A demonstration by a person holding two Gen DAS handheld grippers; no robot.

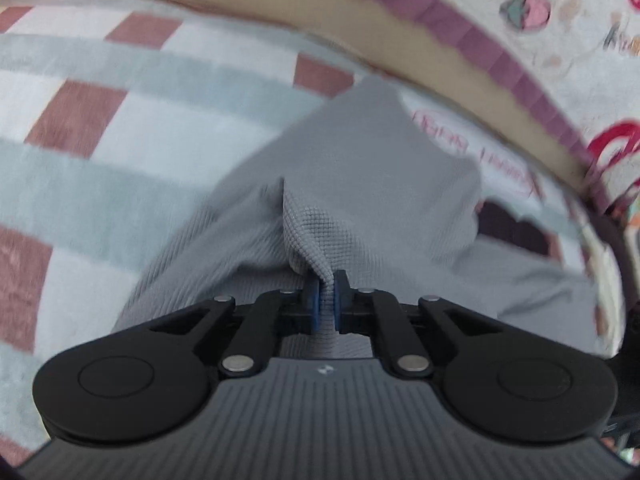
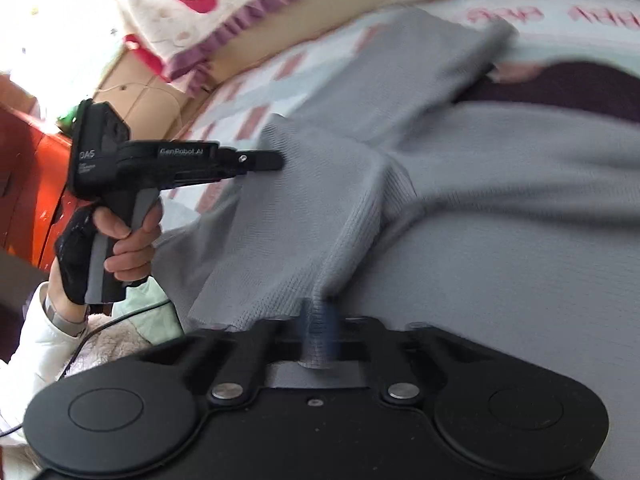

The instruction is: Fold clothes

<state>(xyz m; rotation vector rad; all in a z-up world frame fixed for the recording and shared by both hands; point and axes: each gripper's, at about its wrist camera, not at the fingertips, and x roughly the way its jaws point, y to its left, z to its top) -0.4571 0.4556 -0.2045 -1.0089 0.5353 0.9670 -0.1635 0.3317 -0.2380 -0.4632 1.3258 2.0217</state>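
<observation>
Left wrist view shows one grey garment spread on a checked blanket, with the left gripper pinching a raised fold of it between blue pads. Right wrist view shows the right gripper clamped on another fold. Beyond the garment lie one dark cloth and one frilled pillow.

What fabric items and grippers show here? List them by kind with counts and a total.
Grey garment: 1
Dark purple cloth: 1
Checked blanket: 1
Printed pillow: 1
Grippers: 2, the left gripper and the right gripper, both shut on the grey garment
Total: 6
</observation>
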